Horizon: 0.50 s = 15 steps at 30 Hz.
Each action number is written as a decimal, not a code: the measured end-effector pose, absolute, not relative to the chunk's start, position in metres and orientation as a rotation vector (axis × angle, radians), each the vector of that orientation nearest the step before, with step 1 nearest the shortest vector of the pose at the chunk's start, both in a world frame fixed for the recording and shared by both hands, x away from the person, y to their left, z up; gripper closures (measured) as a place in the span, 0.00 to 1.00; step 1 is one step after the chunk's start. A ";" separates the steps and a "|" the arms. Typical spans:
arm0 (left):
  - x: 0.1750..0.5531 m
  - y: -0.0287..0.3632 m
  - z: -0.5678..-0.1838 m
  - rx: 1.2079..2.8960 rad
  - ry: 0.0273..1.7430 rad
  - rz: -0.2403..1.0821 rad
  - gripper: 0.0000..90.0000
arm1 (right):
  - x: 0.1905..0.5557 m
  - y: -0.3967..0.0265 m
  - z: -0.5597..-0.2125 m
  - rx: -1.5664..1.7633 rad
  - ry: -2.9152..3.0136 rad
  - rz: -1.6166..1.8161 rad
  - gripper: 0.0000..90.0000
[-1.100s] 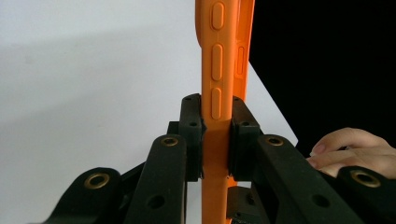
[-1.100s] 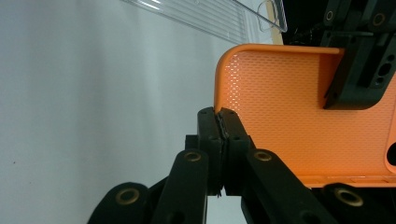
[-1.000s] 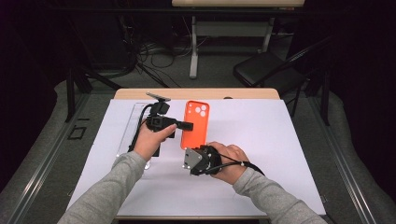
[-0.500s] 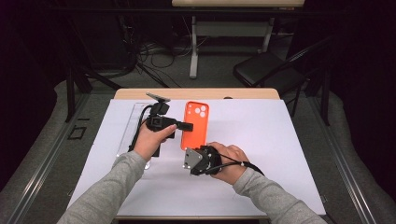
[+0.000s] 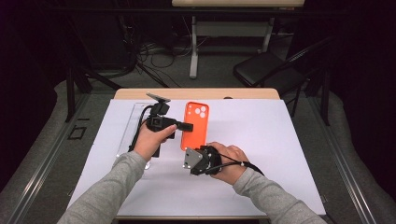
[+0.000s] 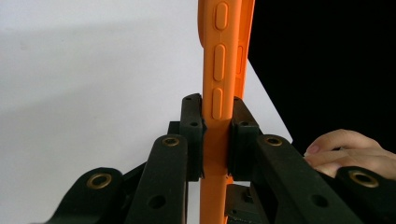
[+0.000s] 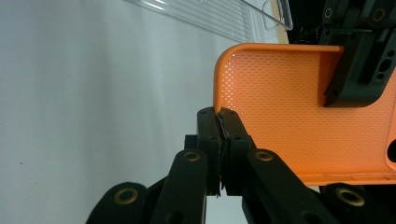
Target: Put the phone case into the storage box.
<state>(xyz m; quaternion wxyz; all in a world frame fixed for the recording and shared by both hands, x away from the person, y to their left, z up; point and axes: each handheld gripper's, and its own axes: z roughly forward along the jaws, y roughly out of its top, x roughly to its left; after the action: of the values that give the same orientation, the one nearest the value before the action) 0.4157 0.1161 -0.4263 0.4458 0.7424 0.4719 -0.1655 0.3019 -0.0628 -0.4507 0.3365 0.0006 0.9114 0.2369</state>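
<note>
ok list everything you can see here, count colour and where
phone case: 1, orange, mid-table, gripped at its side edge and near end
clear tray: 1, transparent, left of the case on the sheet
sheet: 1, white, covering the table
table: 1, light wood, far edge showing
chair: 1, black, on the floor beyond the table
left gripper: 1, black, shut on the case's side edge
right gripper: 1, black, shut on the case's end rim

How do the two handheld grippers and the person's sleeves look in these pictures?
Both grippers, left gripper and right gripper, are matte black with angular jaws and brass-coloured pivot rivets. A grey three-cornered plate sits on the right one, and a thin black cable trails from it. The person wears long grey sleeves.
</note>
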 end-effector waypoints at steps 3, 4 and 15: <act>0.416 0.117 -0.427 1.839 1.168 -0.410 0.89 | 0.302 -0.063 -0.451 0.003 2.377 0.617 0.99; 0.416 0.117 -0.427 1.838 1.168 -0.411 0.89 | 0.302 -0.063 -0.451 0.002 2.376 0.619 0.99; 0.417 0.118 -0.428 1.824 1.178 -0.414 0.89 | 0.303 -0.063 -0.451 0.006 2.370 0.629 0.97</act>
<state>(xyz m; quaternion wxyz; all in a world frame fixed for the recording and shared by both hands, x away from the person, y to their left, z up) 0.4174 0.1175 -0.4282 0.4490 0.7373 0.4763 -0.1672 0.3030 -0.0631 -0.4508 0.3382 0.0025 0.9096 0.2415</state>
